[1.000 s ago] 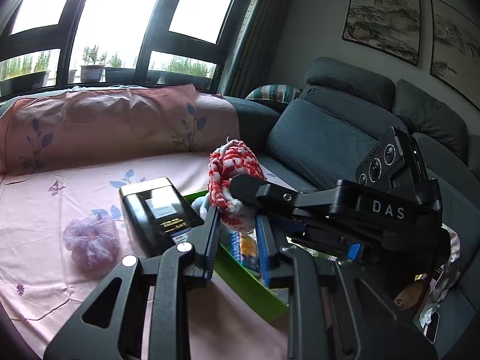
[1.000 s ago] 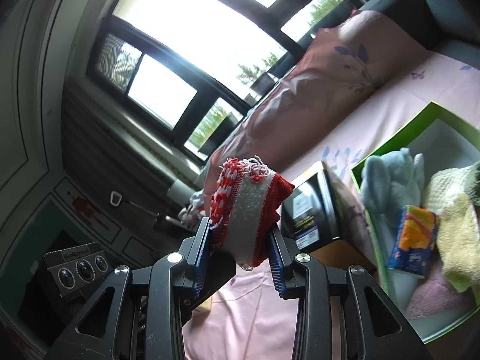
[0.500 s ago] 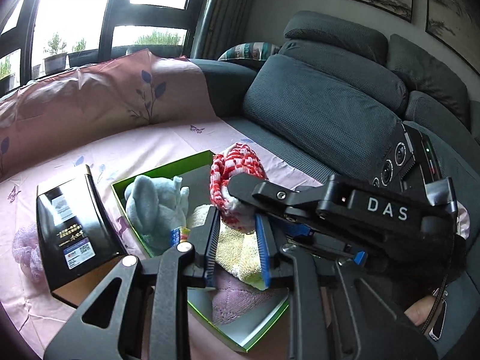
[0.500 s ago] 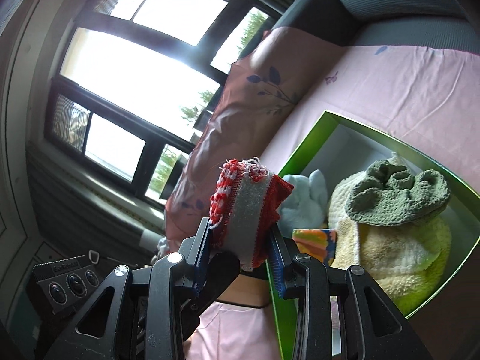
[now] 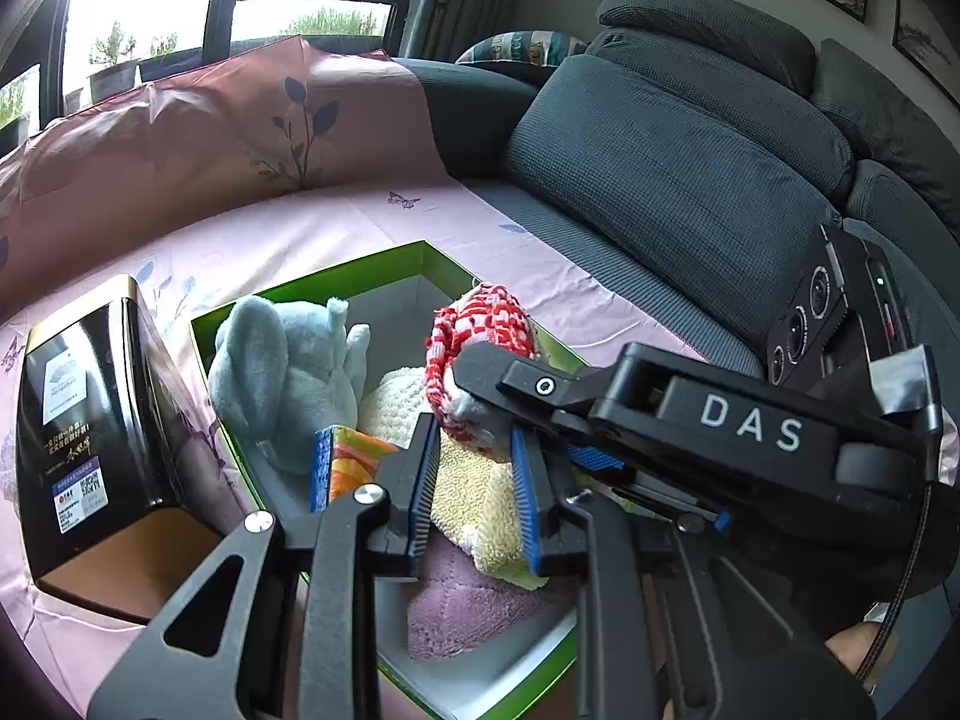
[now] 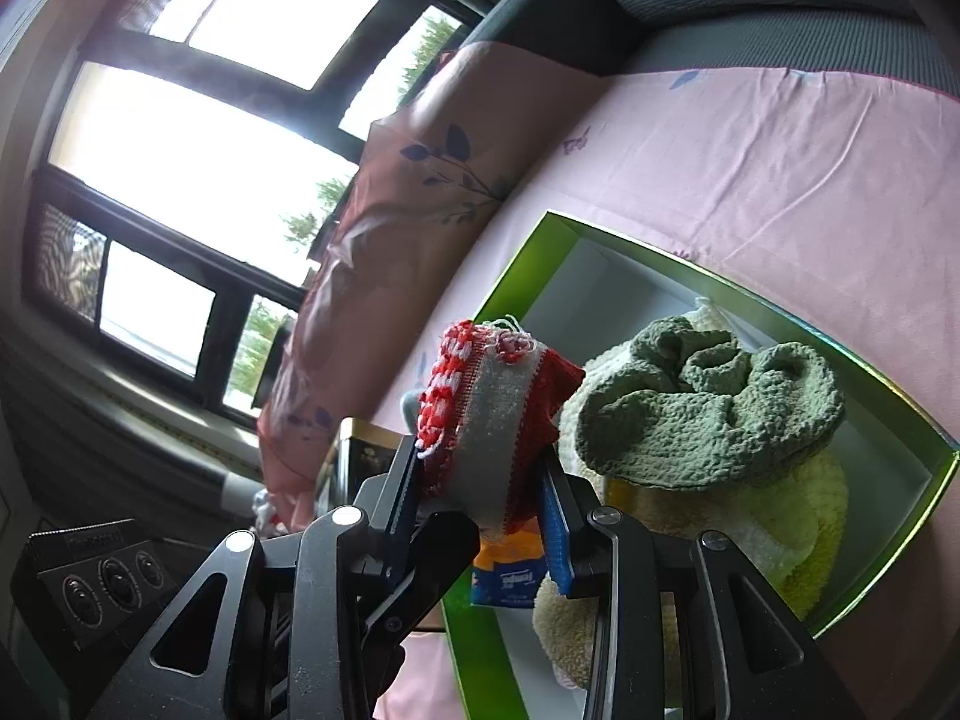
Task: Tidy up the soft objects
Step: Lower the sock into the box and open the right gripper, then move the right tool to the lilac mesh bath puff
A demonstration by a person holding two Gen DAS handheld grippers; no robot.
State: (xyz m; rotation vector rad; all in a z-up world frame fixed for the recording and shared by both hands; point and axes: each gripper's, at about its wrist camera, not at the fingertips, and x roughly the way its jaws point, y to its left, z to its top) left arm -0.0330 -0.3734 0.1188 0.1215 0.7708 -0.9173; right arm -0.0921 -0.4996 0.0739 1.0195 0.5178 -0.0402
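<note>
My right gripper point(image 6: 480, 480) is shut on a red and white knitted cloth point(image 6: 492, 402) and holds it over the green-rimmed box point(image 6: 888, 402). In the left wrist view the same cloth point(image 5: 474, 348) sticks out of the right gripper's black body above the box point(image 5: 324, 282). My left gripper point(image 5: 474, 492) is open and empty, just above the box. Inside the box lie a blue plush toy point(image 5: 288, 372), a cream towel point(image 5: 468, 498), a pink cloth point(image 5: 468, 612), an orange tissue pack point(image 5: 354, 462) and a green knitted cloth point(image 6: 708, 402).
A black carton point(image 5: 78, 420) lies open-ended to the left of the box on the pink sheet point(image 5: 360, 222). Grey sofa cushions point(image 5: 672, 168) rise at the right. A pink floral cushion point(image 5: 210, 132) and windows stand behind.
Both grippers have swung right from the black carton to over the green box. The right gripper has kept the red and white cloth and now hangs nearer the box contents.
</note>
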